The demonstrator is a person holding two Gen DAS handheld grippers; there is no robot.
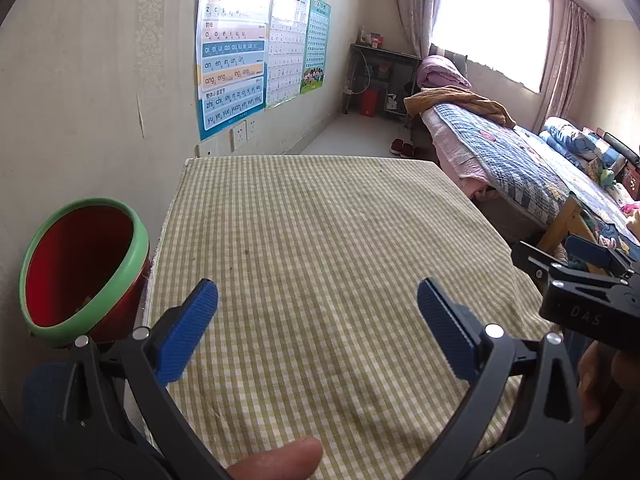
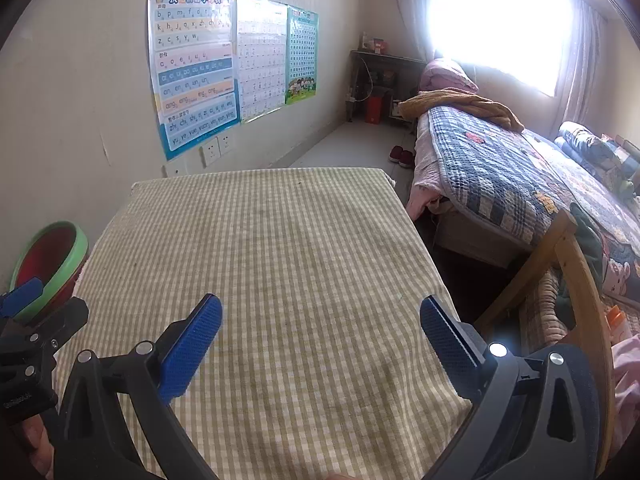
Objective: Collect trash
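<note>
Bin (image 1: 80,272) beside table (image 1: 320,240), left of both tongs (image 1: 318,330) (image 2: 320,350), released, empty.

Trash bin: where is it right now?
The red, green-rimmed trash bin stands off the checked table's left edge, against the wall, just left of the open left gripper.

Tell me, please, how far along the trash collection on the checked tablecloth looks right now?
Done, it seems: the checked tablecloth shows no litter, only faint specks, and something small lies at the bottom of the red bin beside the table. In hand: nothing; the left gripper and right gripper are both open and empty. Left: little that is visible, perhaps a final check.
</note>
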